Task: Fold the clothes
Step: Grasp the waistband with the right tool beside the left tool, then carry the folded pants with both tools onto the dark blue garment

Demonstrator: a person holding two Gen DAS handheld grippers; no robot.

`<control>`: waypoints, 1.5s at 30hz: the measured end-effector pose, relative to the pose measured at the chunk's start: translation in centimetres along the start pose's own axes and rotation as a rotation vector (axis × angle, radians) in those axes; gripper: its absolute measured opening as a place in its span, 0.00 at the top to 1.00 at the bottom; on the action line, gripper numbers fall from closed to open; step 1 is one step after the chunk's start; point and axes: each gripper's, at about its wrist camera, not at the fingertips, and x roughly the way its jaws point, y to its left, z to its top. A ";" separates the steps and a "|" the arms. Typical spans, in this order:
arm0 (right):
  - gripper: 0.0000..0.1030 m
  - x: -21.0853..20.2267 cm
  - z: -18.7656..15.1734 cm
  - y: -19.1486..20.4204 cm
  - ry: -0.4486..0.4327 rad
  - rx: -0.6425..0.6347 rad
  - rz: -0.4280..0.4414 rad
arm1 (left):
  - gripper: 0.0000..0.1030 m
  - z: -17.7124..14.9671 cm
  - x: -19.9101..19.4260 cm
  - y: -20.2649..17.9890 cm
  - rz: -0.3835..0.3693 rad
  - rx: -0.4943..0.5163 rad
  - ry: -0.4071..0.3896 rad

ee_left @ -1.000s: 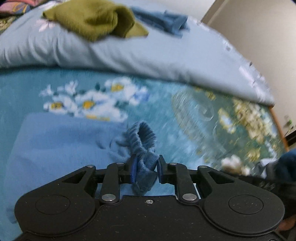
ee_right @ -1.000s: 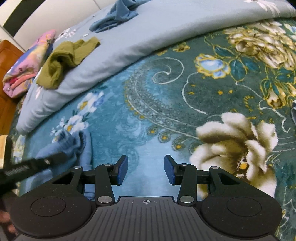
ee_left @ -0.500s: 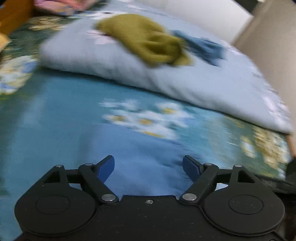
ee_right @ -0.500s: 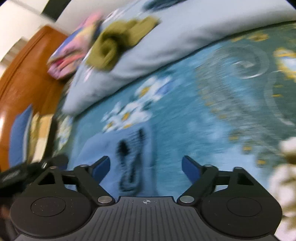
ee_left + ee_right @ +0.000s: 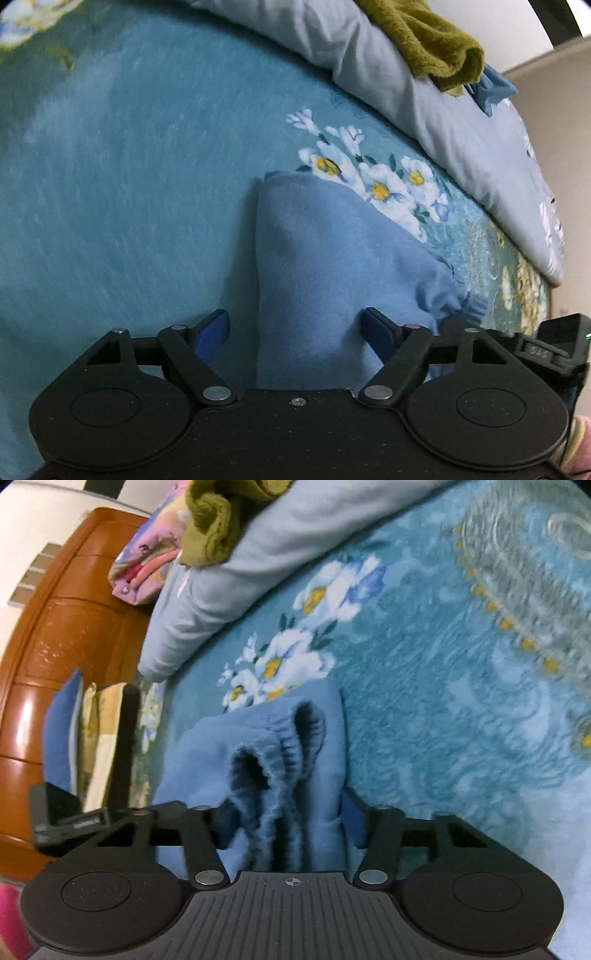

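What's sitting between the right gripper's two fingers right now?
The blue fleece garment's two ribbed cuffs lie between the closing right gripper's jaws, seen in the right wrist view.

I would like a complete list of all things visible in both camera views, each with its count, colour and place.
blue garment: one, light blue, lying on the floral blanket, ribbed cuffs bunched on top
floral blanket: one, teal with white flowers, covering the bed
quilt: one, pale grey-blue, folded at the far side
green garment: one, olive, crumpled on the quilt
dark blue cloth: one, on the quilt beside the green garment
pink patterned pillow: one, near the headboard
headboard: one, orange-brown wood, seen at the left of the right wrist view
left gripper: one, black with blue pads, jaws closing around the garment's edge
right gripper: one, black with blue pads, jaws closing around the cuffs
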 end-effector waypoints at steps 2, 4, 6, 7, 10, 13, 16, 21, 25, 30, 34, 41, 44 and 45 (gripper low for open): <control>0.66 0.2 -0.1 0.1 -0.003 0.003 -0.016 | 0.54 -0.4 0.0 -0.2 -0.010 -0.007 -0.003; 0.72 0.1 -0.3 0.4 -0.012 0.004 -0.027 | 0.62 -0.6 -0.3 -0.8 0.007 0.006 -0.022; 0.75 -0.4 -0.6 1.1 -0.024 -0.009 -0.039 | 0.72 -0.9 -0.7 -1.7 0.027 0.026 -0.040; 0.76 -0.7 -0.8 1.6 -0.029 -0.017 -0.045 | 0.73 -1.0 -1.0 -2.1 0.034 0.032 -0.049; 0.77 -2.2 -1.4 3.3 -0.045 -0.034 -0.065 | 0.75 -1.7 -2.6 -3.6 0.031 0.045 -0.062; 0.77 -5.1 -2.6 4.8 -0.071 -0.033 -0.079 | 0.75 -3.0 -4.8 -5.3 0.003 0.070 -0.069; 0.77 -9.1 -4.8 6.5 -0.104 -0.042 -0.100 | 0.75 -5.1 -8.0 -7.5 -0.044 0.114 -0.074; 0.77 -17.3 -10.0 9.9 -0.194 -0.036 -0.166 | 0.75 -9.2 -12.8 -11.7 -0.129 0.231 -0.081; 0.77 -23.4 -14.0 12.4 -0.286 -0.022 -0.217 | 0.75 -11.9 -15.9 -15.4 -0.204 0.319 -0.080; 0.77 -29.5 -16.9 13.6 -0.378 -0.017 -0.265 | 0.75 -13.4 -17.6 -20.3 -0.295 0.437 -0.059; 0.77 -33.6 -18.1 13.4 -0.449 0.006 -0.298 | 0.75 -14.8 -18.2 -24.7 -0.337 0.541 -0.035; 0.76 -40.6 -19.7 9.5 -0.546 0.049 -0.330 | 0.75 -18.2 -15.8 -33.0 -0.392 0.701 0.016; 0.76 -43.4 -19.5 6.5 -0.557 0.057 -0.346 | 0.75 -20.0 -13.2 -37.0 -0.394 0.755 0.039; 0.76 -44.4 -19.3 5.3 -0.556 0.058 -0.351 | 0.75 -20.5 -12.2 -38.4 -0.392 0.765 0.046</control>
